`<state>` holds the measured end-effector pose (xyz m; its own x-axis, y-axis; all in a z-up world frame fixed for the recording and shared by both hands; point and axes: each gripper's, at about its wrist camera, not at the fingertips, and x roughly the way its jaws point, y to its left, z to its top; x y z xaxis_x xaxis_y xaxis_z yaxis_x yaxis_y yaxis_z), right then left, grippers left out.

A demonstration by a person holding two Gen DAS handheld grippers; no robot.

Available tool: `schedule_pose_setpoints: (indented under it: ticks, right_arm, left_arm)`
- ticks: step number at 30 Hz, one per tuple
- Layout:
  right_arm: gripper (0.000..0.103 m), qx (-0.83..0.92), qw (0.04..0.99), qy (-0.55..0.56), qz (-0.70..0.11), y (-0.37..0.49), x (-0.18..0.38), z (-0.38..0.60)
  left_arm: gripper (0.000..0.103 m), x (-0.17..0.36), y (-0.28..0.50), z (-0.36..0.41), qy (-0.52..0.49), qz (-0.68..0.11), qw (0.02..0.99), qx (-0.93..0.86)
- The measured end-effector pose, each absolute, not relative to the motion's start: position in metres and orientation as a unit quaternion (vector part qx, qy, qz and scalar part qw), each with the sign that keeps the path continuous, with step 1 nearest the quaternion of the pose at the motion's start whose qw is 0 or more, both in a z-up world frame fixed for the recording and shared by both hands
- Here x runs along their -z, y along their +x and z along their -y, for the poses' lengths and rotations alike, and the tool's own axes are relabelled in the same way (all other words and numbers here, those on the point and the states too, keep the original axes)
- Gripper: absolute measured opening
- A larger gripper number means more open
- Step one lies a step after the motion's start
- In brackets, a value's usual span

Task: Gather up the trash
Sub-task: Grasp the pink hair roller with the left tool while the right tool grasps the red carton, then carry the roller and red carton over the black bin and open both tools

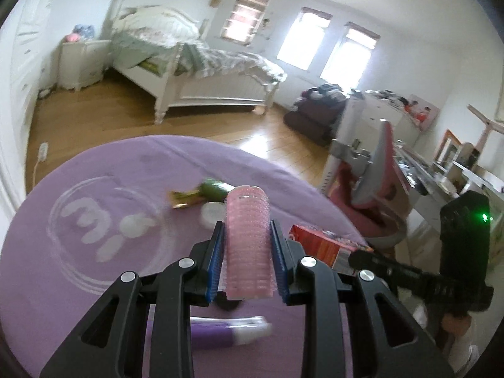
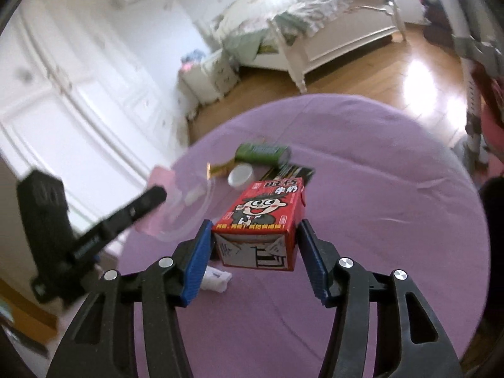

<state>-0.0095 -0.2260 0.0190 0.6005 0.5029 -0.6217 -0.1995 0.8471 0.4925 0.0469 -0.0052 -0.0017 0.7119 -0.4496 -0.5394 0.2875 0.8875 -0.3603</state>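
Note:
My left gripper [image 1: 247,239] is shut on a pink hair roller [image 1: 249,242] and holds it above a round purple cloth-covered table [image 1: 63,267]. My right gripper [image 2: 253,236] is shut on a red milk carton [image 2: 261,217] with a cartoon face, lifted above the same table [image 2: 393,220]. On the table lie a green can [image 2: 263,154], a gold wrapper [image 2: 220,168], a white round lid [image 2: 241,174], a dark flat packet [image 2: 289,170] and a purple tube [image 1: 226,335]. The red carton also shows in the left wrist view [image 1: 321,245].
A white bed [image 1: 201,72] stands across the wooden floor [image 1: 110,116]. A white nightstand [image 1: 83,63] is beside it. A pink and grey chair [image 1: 378,170] and a cluttered desk [image 1: 441,170] stand to the right. White wardrobes [image 2: 63,94] line the left wall.

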Motion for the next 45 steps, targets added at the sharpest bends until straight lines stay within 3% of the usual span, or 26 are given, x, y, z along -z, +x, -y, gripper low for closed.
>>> schedule_pose_setpoints:
  ticks: [20, 31, 45]
  right_arm:
    - [0.054, -0.092, 0.887, 0.311, -0.329, -0.077, -0.039, 0.417]
    - [0.054, 0.001, 0.879, 0.364, -0.307, -0.123, -0.018, 0.518]
    - [0.054, 0.052, 0.859, 0.408, -0.305, -0.14, 0.024, 0.574]
  left_arm:
    - [0.028, -0.012, 0.03, 0.175, -0.077, -0.32, 0.875, 0.356]
    - [0.028, 0.019, 0.036, 0.277, -0.077, -0.384, 0.805, 0.446]
    - [0.028, 0.046, 0.04, 0.339, -0.032, -0.419, 0.778, 0.467]
